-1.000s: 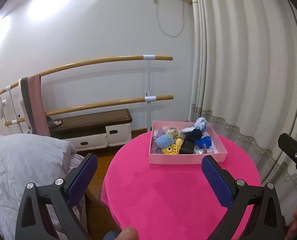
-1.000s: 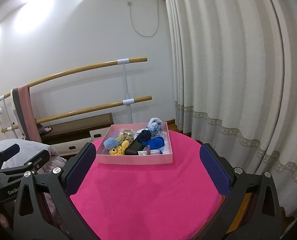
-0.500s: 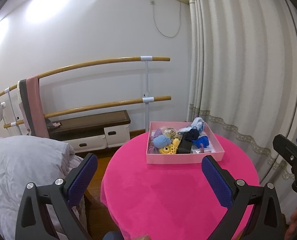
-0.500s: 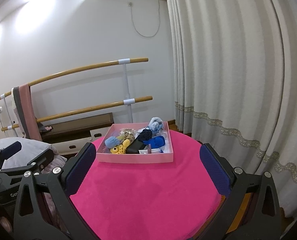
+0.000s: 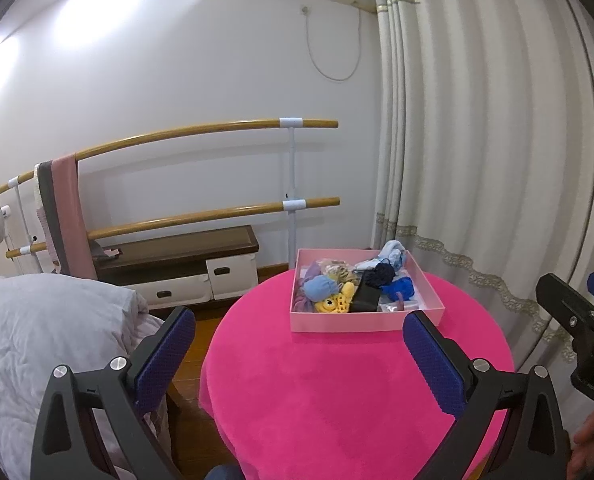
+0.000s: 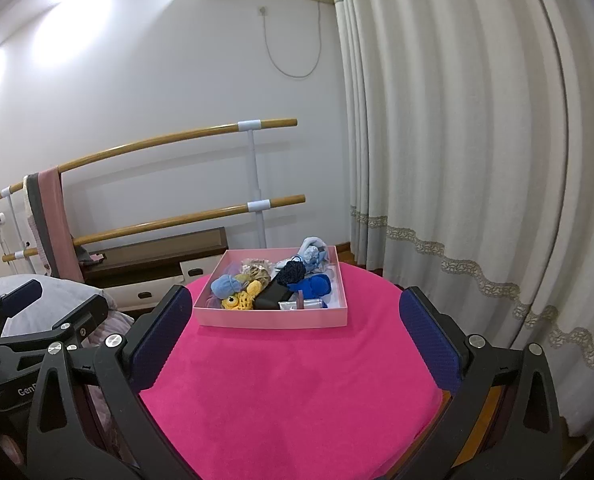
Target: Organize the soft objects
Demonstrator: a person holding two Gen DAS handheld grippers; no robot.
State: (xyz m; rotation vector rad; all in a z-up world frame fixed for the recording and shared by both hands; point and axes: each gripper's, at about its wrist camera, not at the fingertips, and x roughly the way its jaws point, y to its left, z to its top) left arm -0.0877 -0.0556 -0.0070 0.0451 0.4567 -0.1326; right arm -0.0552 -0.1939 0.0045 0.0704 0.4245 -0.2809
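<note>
Table [image 6: 297, 400]: round, covered in bright pink cloth; the cloth itself carries nothing but the tray.
Tray [image 6: 273, 322]: shallow pink box at the far side of the table, walls upright.
Soft objects [image 6: 273, 284]: all heaped inside the tray, touching and overlapping (pale blue ball at left, yellow knitted toy at front left, dark navy yarn in the middle, bright blue piece at right, a black pouch among them).
Left gripper [image 5: 297, 344]: fingers spread wide, nothing between them; held back from the tray.
Right gripper [image 6: 293, 328]: fingers likewise wide apart and empty, short of the tray.
Stage: fits either a heap awaiting sorting or items already gathered in.
Handling note: soft pieces snag on neighbours (yarn especially), so any grasp should take one topmost item by its bulk and lift straight up, the other gripper steadying the tray.
</note>
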